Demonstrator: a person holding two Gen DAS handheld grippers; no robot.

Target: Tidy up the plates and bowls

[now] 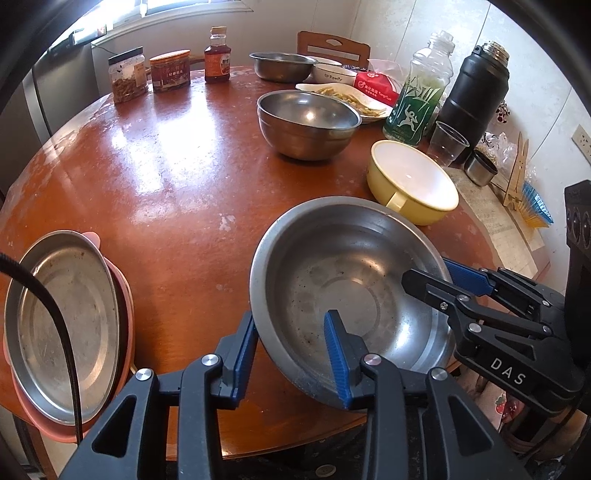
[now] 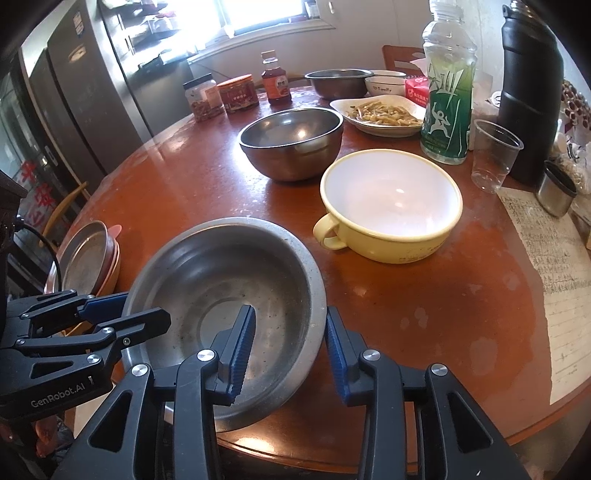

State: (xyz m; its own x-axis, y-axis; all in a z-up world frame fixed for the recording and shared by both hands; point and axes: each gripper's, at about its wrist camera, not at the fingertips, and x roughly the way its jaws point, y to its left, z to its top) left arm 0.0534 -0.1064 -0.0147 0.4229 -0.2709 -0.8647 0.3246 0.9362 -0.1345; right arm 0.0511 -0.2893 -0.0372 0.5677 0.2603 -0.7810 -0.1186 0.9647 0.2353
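A round wooden table (image 1: 155,177) with a glossy reddish-brown top fills most of both views; its finish is worn pale in patches and throws back bright glare from the window (image 2: 258,14) behind it; daylight pours through the glass, and a white sill runs beneath it. A wooden chair (image 1: 332,44) stands at the far side of the table, its back rising above the edge; a second chair (image 2: 62,210) shows at the left in the right wrist view. A tall steel-grey fridge (image 2: 85,92) stands along the left side; the wall (image 1: 535,74) on the right is pale and carries a socket (image 1: 581,142).
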